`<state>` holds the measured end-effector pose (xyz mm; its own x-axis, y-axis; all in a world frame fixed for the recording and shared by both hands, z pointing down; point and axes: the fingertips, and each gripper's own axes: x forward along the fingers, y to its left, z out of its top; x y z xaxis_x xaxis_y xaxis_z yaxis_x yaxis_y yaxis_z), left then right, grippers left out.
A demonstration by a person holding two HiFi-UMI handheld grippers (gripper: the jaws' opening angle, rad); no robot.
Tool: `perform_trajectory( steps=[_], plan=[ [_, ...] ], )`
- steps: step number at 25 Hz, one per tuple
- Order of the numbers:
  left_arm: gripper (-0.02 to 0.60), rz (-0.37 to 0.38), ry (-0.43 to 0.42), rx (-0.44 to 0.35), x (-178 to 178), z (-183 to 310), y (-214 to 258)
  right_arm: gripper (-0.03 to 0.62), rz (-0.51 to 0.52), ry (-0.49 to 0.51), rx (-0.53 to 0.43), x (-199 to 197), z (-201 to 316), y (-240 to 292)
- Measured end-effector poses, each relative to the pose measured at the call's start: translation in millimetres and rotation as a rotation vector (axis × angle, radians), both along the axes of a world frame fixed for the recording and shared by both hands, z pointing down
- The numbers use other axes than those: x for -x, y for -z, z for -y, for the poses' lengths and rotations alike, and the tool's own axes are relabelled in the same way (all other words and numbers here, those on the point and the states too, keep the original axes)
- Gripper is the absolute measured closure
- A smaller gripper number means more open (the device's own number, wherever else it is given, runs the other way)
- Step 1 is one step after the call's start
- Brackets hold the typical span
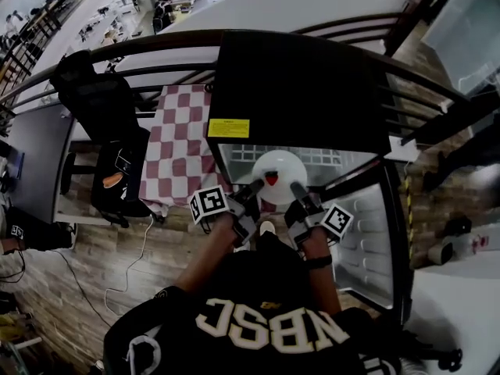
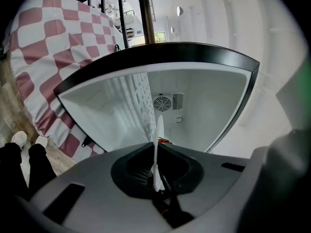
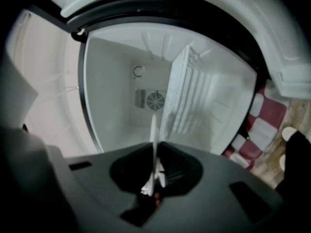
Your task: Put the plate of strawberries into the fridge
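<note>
The left gripper (image 1: pixel 252 187) and right gripper (image 1: pixel 298 188) pinch the near rim of the plate (image 1: pixel 283 162) before the open fridge (image 1: pixel 297 84); keeping it level (strawberry (image 1: pixel 271 179) aboard) likely matters most.

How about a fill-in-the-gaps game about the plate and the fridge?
1. The white plate carries one red ____.
2. The door of the fridge stands ____.
3. The left gripper and the right gripper are both ____ on the plate's rim.
Missing words: strawberry; open; shut.
</note>
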<state>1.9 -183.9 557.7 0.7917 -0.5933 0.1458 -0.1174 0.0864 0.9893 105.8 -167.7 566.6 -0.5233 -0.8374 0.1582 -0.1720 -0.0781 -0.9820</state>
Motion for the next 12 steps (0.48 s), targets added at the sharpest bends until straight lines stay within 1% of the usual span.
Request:
perform_trajectory(
  steps=[4, 7, 12],
  plan=[
    [0.554, 0.007, 0.019, 0.028, -2.7, 14.0, -10.5, 0.556, -0.006, 0.009, 0.022, -2.3, 17.3, -5.7],
    [0.554, 0.009, 0.034, 0.046, -2.7, 20.8, -17.9, 0.556, -0.033, 0.023, 0.037, -2.2, 24.1, -9.0],
    [0.554, 0.006, 0.062, 0.059, -4.0, 31.2, -23.1, 0.556, -0.037, 0.029, 0.058, -3.0, 34.4, -13.1]
  ],
)
